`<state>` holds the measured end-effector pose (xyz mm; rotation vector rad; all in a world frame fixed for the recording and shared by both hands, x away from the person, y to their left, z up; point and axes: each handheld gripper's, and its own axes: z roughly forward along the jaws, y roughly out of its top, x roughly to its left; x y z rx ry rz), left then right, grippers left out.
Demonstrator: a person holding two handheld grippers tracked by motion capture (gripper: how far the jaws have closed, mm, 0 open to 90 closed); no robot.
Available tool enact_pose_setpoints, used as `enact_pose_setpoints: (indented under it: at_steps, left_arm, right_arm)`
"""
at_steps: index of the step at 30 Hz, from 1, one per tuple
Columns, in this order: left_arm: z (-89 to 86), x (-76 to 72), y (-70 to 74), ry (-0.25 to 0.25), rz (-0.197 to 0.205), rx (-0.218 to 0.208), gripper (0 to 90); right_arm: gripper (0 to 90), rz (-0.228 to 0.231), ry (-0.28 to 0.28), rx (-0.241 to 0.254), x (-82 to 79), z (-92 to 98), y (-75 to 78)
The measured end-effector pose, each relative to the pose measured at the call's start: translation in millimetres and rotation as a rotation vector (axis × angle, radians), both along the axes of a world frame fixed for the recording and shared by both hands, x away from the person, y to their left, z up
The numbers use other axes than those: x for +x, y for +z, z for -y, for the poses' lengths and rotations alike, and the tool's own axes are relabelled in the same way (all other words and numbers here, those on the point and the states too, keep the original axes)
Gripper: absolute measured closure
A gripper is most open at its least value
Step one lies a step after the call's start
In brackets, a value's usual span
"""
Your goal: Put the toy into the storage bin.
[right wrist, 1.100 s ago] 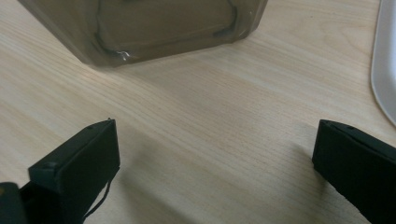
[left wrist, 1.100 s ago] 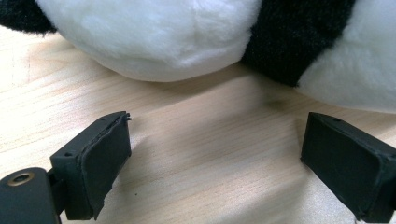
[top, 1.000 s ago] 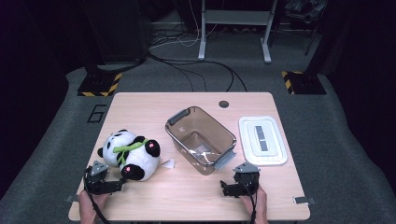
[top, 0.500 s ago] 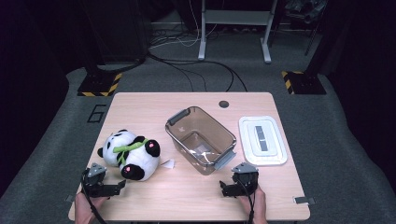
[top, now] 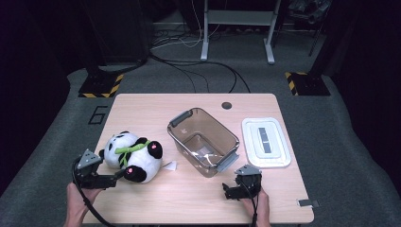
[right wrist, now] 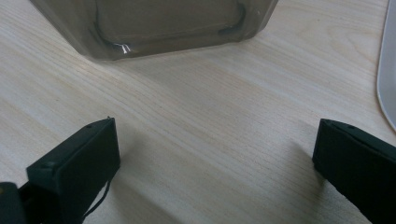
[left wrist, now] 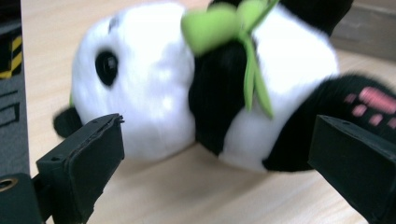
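In the high view the left gripper [top: 113,178] points at the plush panda [top: 132,153], which lies on its side on the table [top: 189,198] just past the fingertips, while the right gripper [top: 231,191] rests just short of the clear bin [top: 203,142]. In the left gripper view the jaws have just been opening and stand wide and released, gripping nothing, the panda [left wrist: 205,84] lying across just beyond them. In the right gripper view the jaws are spread over bare table [right wrist: 210,140], the bin [right wrist: 159,23] ahead of the tips.

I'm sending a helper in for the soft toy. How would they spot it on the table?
On the wooden table, look left of the clear bin in the middle. The panda lies on its side there, in front of the left gripper: the one plush thing, black and white with a green leaf.
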<state>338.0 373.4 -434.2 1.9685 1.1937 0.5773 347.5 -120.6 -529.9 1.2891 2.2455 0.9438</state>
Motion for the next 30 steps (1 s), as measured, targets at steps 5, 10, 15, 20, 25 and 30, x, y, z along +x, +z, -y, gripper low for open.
enact_pose_setpoints:
  at_steps: [5,10,15,20,25,30]
  left_arm:
    - [6.0,14.3,13.5,-0.041,0.011,-0.001,3.7]
    - [11.4,30.9,17.7,-0.072,0.005,-0.003,5.2]
    - [18.2,48.6,17.4,-0.111,-0.026,0.0,10.1]
    - [24.2,63.7,11.3,-0.13,-0.058,0.014,19.3]
    - [26.8,68.2,6.0,-0.152,-0.1,0.003,37.9]
    - [27.5,68.8,-0.6,-0.155,-0.133,-0.022,47.9]
  right_arm:
    - [0.0,0.0,0.005,-0.001,0.0,0.3,0.0]
    - [0.0,-0.001,0.006,-0.001,0.0,0.4,0.1]
    - [0.0,-0.001,0.005,-0.001,0.0,0.3,0.0]
    - [0.0,-0.001,0.007,-0.001,0.0,0.4,0.1]
    - [0.0,0.0,0.006,-0.001,-0.1,0.3,0.1]
    - [0.0,0.0,0.007,-0.001,0.0,0.4,0.0]
